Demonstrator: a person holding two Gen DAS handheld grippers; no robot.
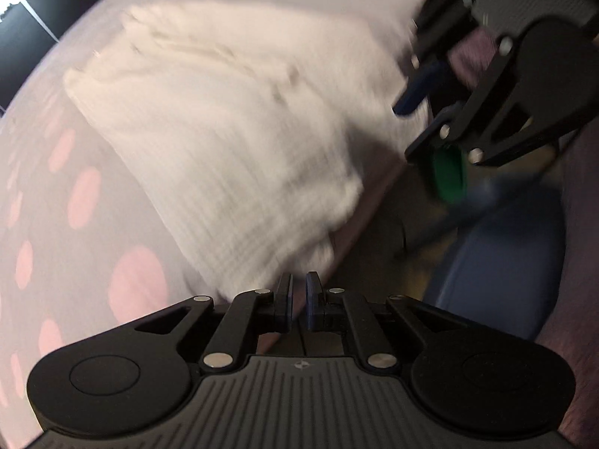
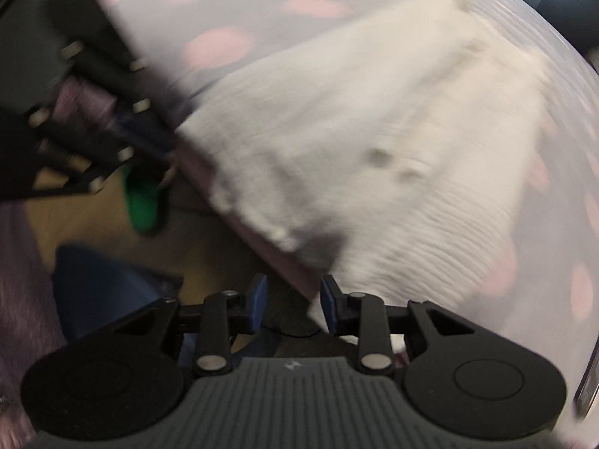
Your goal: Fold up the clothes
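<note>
Garment (image 2: 374,157), white and blurred, on spotted cover (image 1: 75,194); right tool (image 2: 294,307) parted, empty; left tool (image 1: 298,301) seemingly near-closed, empty.

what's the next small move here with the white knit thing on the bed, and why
Probably bring both down onto the near hem of the white ribbed knit garment and pinch it. The left hand-held gripper has its jaws nearly together with nothing between them, the right hand-held gripper is open and empty, and the garment lies bunched on the pink-dotted bedsheet, overhanging its edge. Motion blur hides finer detail.
</note>
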